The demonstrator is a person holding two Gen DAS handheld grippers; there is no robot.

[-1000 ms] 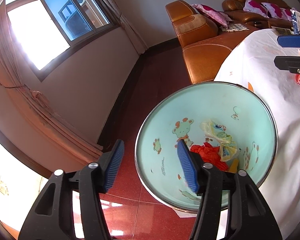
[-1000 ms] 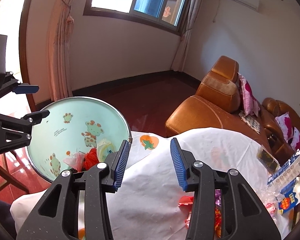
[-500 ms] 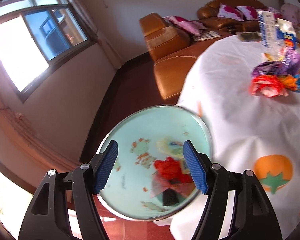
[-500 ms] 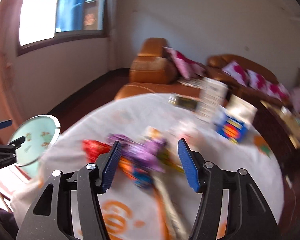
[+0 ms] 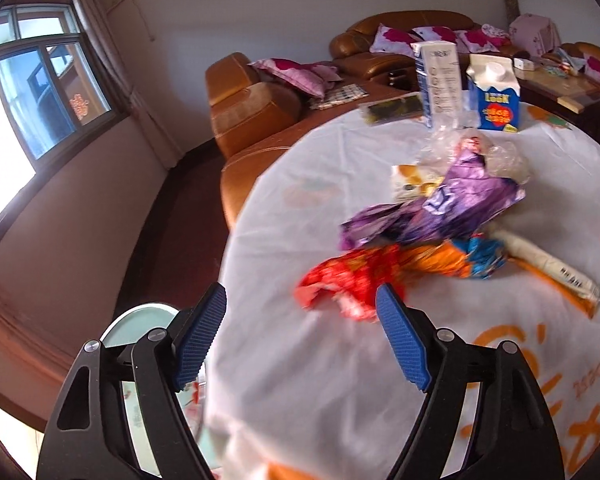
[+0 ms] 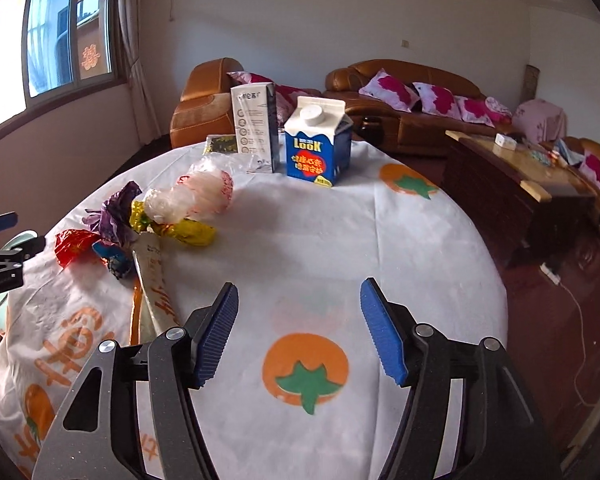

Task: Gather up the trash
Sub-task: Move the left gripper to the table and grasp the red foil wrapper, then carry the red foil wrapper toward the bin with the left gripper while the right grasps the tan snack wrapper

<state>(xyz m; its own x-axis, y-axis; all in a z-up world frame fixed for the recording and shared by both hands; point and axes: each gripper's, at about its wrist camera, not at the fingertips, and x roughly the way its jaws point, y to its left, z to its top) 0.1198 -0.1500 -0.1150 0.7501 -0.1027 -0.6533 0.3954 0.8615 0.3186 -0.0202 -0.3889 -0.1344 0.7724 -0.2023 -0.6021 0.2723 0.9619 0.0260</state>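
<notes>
A pile of trash lies on the white tablecloth (image 5: 340, 380): a red wrapper (image 5: 348, 280), a purple wrapper (image 5: 440, 208), an orange-blue wrapper (image 5: 460, 258), a long cream wrapper (image 5: 552, 276) and a clear bag (image 5: 480, 152). My left gripper (image 5: 300, 336) hovers just short of the red wrapper, jaws opening, nothing between them. The mint basin (image 5: 140, 320) peeks out at lower left behind its finger. My right gripper (image 6: 298, 336) hangs over bare cloth, jaws opening and empty. The pile, with red wrapper (image 6: 74, 242) and clear bag (image 6: 196, 196), lies to its left.
A blue carton (image 6: 318, 144) and a tall white carton (image 6: 256, 124) stand at the table's far side beside a dark packet (image 6: 220, 145). Brown sofas (image 6: 400, 92) and a wooden coffee table (image 6: 512, 168) lie beyond. A power strip (image 6: 550, 273) lies on the floor.
Both grippers swung away from the basin toward the table's trash pile. Both pairs of jaws stand wider than before. The right view rolled level.
</notes>
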